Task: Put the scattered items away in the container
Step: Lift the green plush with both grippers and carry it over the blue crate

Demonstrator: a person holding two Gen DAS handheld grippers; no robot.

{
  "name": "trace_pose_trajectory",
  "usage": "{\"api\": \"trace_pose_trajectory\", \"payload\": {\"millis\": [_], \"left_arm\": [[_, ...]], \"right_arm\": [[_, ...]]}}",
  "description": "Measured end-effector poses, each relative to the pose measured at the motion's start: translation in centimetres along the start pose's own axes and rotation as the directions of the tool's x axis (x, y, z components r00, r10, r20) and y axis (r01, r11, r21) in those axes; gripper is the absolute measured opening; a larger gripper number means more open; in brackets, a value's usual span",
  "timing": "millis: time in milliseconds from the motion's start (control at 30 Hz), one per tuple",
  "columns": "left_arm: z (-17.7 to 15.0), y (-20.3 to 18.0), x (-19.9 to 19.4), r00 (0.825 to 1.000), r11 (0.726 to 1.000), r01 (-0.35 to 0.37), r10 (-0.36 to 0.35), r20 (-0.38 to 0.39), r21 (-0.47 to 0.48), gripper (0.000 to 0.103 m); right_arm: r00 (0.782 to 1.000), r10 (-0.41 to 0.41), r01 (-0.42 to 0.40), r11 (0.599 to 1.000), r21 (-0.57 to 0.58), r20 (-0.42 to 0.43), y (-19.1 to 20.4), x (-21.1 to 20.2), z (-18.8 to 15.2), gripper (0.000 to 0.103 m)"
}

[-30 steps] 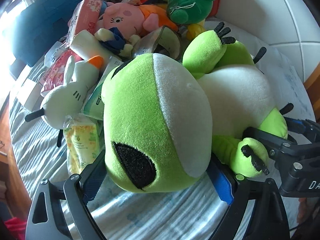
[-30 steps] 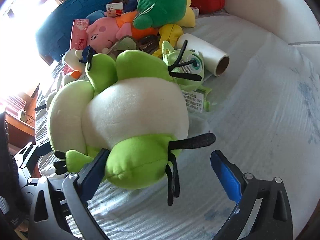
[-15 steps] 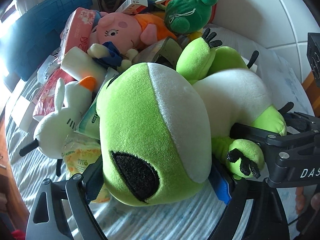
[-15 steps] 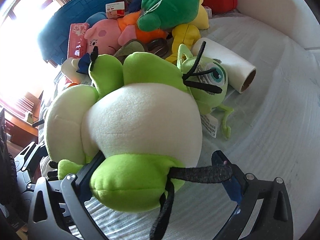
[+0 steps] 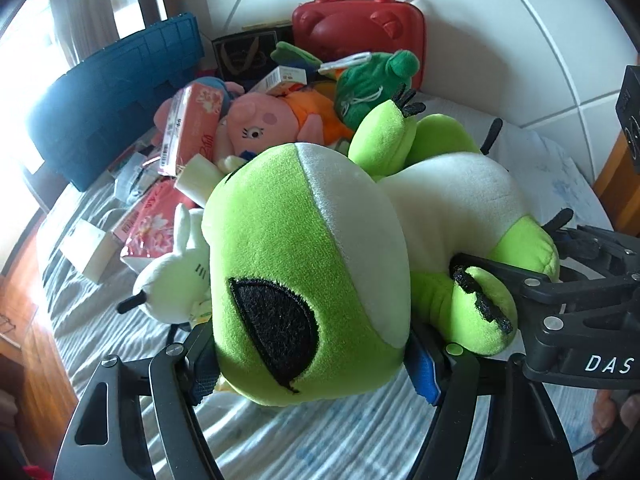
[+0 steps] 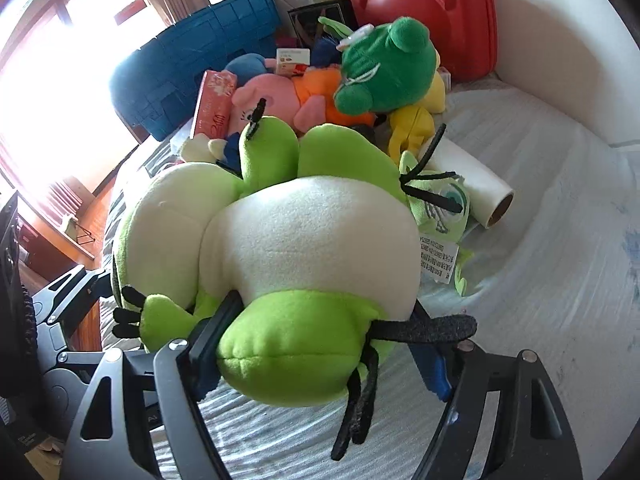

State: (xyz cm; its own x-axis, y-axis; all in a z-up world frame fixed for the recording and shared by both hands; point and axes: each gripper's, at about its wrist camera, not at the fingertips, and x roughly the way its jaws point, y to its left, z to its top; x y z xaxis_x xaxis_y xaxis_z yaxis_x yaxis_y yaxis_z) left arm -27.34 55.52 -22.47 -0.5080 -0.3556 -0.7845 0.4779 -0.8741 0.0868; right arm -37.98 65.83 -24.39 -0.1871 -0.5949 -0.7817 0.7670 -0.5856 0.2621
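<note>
A big lime-green and white plush frog [image 5: 304, 248] hangs just above the striped bedsheet. My left gripper [image 5: 312, 364] is closing, its blue pads pressing both sides of the frog's head. My right gripper [image 6: 316, 356] is also closing, and its pads squeeze the frog's green foot [image 6: 292, 344]. In the left wrist view the right gripper's black frame [image 5: 580, 312] shows at the right by the frog's other foot. The blue container [image 5: 112, 112] stands at the far left of the bed, also visible in the right wrist view [image 6: 192, 76].
A pile lies beyond the frog: pink plush [image 5: 256, 120], dark green plush [image 6: 384, 64], white rabbit plush [image 5: 172, 280], tissue packs [image 5: 188, 128], small boxes. A red case [image 5: 356, 20] leans on the headboard. A paper roll [image 6: 472, 184] and a one-eyed green plush [image 6: 444, 204] lie right.
Both grippers' jaws have narrowed onto the frog, the right one taking hold of its foot. Both hands rose with the frog, and the red case and blue container came further into view.
</note>
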Motion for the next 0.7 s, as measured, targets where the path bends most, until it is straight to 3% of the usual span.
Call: {"api": "trace_pose_trajectory", "payload": {"millis": [300, 500, 700], "left_arm": [[0.5, 5.4, -7.1, 0.995, 0.999, -0.022, 0.026, 0.097, -0.044, 0.075], [0.1, 13.2, -11.2, 0.984, 0.998, -0.012, 0.021, 0.179, -0.055, 0.075], [-0.2, 21.9, -13.7, 0.975, 1.0, 0.002, 0.0, 0.221, -0.007, 0.075]], "right_arm": [[0.995, 0.004, 0.003, 0.997, -0.071, 0.099, 5.9, -5.9, 1.4, 0.077], [0.986, -0.023, 0.044, 0.991, -0.13, 0.163, 14.1, -7.8, 3.2, 0.077], [0.971, -0.047, 0.074, 0.991, -0.109, 0.233, 23.0, -7.2, 4.3, 0.077]]}}
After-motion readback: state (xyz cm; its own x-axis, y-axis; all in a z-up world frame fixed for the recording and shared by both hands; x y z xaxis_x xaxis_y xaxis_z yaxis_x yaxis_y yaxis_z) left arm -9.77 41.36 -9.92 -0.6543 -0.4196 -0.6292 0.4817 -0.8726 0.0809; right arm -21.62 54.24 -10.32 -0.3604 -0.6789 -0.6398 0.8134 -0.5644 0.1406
